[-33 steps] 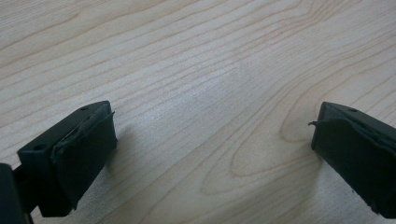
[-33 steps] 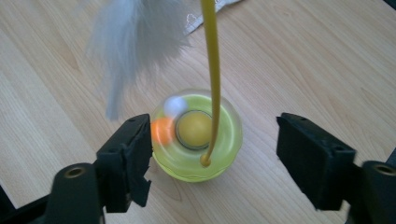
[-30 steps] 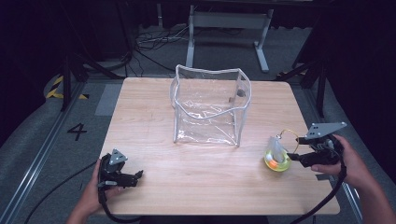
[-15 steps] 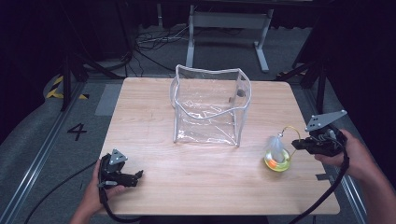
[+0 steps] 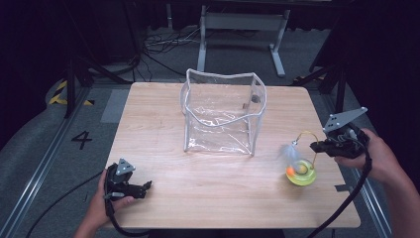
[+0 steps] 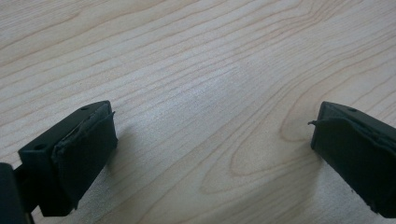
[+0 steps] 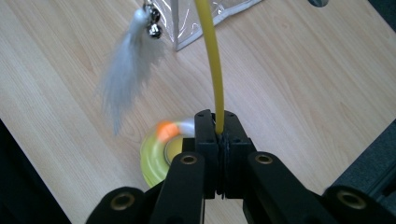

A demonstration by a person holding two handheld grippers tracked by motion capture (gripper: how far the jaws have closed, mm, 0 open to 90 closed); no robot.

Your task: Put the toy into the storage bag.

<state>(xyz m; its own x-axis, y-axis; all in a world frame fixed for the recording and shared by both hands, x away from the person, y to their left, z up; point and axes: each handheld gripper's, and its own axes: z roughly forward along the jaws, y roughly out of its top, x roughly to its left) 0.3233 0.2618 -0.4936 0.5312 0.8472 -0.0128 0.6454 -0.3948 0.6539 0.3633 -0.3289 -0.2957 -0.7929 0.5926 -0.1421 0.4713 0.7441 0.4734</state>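
Observation:
A cat toy hangs above the right side of the table: a yellow-green round base (image 5: 300, 173) with an orange ball, a yellow wire (image 7: 211, 56) and a white feather (image 7: 126, 74) with small bells. My right gripper (image 5: 317, 146) is shut on the yellow wire (image 5: 308, 135), and the base (image 7: 156, 156) dangles blurred below the jaws. A clear plastic bag (image 5: 223, 111) stands open at the table's middle. My left gripper (image 5: 147, 187) rests at the front left, open, with bare wood between its fingers (image 6: 84, 144).
The wooden table (image 5: 148, 114) has rounded corners. A metal stand (image 5: 237, 22) and cables lie on the floor beyond the far edge. Yellow-black tape (image 5: 62, 94) marks the floor at left. A number 4 (image 5: 81, 140) is on the floor.
My right gripper has risen and drawn slightly right, lifting the cat toy by its wire; the base now swings. The left gripper has stayed put.

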